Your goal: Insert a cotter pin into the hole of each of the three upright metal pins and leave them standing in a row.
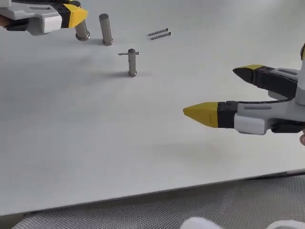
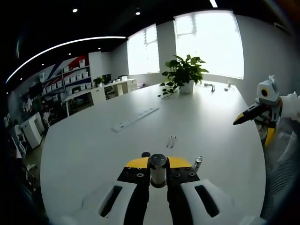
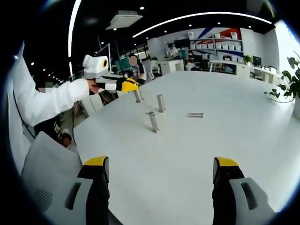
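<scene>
Three upright metal pins stand on the white table [image 1: 71, 133]. The nearest pin [image 1: 132, 62] [image 3: 153, 121] has a cotter pin through its top. The middle pin [image 1: 106, 29] [image 3: 161, 103] stands bare. My left gripper [image 1: 76, 16] [image 2: 158, 162] is shut on the top of the far-left pin [image 1: 82, 32] [image 2: 158, 170]. Two loose cotter pins [image 1: 159, 33] [image 2: 171, 140] [image 3: 195, 115] lie to the right of the row. My right gripper [image 1: 213, 91] [image 3: 160, 164] hovers open at the right, well clear of the pins, with nothing between its jaws.
The table's front edge [image 1: 143, 194] runs along the bottom, with a mesh chair back [image 1: 238, 205] below it. A potted plant [image 2: 183, 75] and a long white strip [image 2: 135, 119] sit far down the table.
</scene>
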A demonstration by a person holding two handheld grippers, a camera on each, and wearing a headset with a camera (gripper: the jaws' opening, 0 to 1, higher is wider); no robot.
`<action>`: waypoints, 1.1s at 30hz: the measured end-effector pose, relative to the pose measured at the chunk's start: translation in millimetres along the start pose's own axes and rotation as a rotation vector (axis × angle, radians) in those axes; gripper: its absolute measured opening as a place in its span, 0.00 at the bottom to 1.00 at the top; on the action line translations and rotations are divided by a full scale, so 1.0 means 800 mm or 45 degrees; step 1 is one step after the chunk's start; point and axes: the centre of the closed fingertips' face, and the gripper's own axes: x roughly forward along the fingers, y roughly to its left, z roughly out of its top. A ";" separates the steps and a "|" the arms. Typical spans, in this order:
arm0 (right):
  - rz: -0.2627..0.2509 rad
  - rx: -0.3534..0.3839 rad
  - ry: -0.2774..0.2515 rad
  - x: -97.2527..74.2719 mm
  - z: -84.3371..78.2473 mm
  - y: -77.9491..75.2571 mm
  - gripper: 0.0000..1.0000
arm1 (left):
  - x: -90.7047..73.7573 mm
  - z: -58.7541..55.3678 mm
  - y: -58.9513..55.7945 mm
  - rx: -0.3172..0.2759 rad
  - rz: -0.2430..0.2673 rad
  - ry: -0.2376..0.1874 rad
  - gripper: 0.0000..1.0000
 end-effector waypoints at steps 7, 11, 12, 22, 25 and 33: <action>-0.002 -0.006 -0.019 -0.005 0.005 0.000 0.90 | -0.004 0.011 -0.049 0.070 -0.096 -0.011 0.10; -0.006 -0.007 -0.026 -0.006 0.007 0.000 0.90 | 0.002 0.007 -0.076 0.079 -0.155 0.000 0.10; -0.007 -0.006 -0.027 -0.007 0.007 0.000 0.90 | 0.004 0.005 -0.083 0.076 -0.168 0.002 0.10; -0.013 0.011 -0.040 -0.010 0.007 -0.003 0.90 | 0.023 -0.019 -0.139 0.033 -0.251 0.051 0.10; -0.016 0.014 -0.037 -0.010 0.006 -0.003 0.90 | 0.029 -0.022 -0.160 0.017 -0.285 0.055 0.10; -0.027 0.029 -0.028 -0.011 -0.001 -0.005 0.90 | 0.053 -0.032 -0.182 -0.011 -0.311 0.088 0.10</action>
